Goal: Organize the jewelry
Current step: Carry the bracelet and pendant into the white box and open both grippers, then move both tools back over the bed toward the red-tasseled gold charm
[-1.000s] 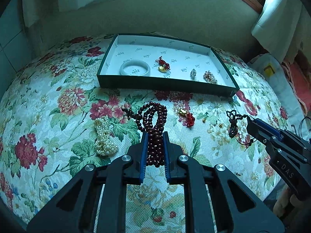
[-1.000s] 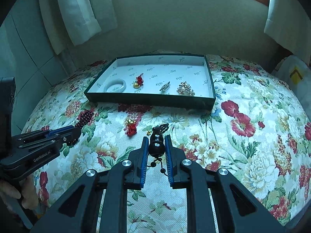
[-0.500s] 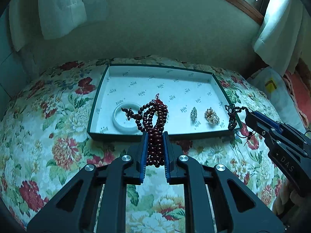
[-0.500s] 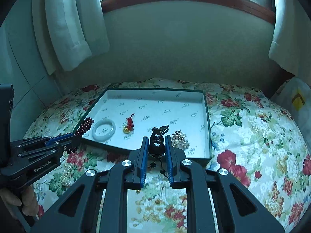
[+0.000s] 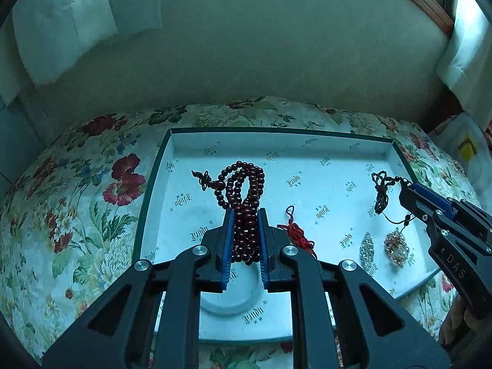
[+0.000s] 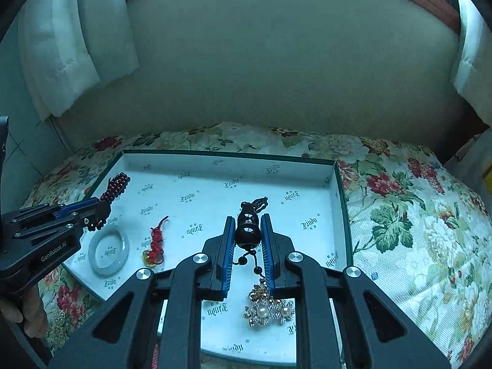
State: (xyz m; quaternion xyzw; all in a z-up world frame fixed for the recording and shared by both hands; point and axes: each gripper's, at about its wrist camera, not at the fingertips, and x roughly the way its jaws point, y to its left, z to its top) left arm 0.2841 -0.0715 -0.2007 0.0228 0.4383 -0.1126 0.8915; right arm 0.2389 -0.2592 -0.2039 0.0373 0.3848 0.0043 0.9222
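My left gripper (image 5: 244, 215) is clamped on a bundle of dark red beads (image 5: 243, 190), the loops standing up past the fingertips over the tray (image 5: 276, 133), toward its left edge. My right gripper (image 6: 248, 218) is closed on a dark carved pendant (image 6: 248, 226), its knotted cord (image 6: 259, 203) sticking out ahead and a beaded string hanging down between the fingers, over the middle of the tray nearer its right wall. Both pieces are held above the white lining, not lying on it. On the lining, a pale bangle (image 6: 108, 253) lies by the near left corner, partly under my left gripper. A red knot charm (image 6: 155, 241) lies just right of the bangle. A silver brooch (image 5: 366, 247) and a gold brooch (image 5: 396, 246) lie side by side toward the near right corner. The tray sits on a floral cloth (image 6: 415, 230), with a plain wall beyond its far edge
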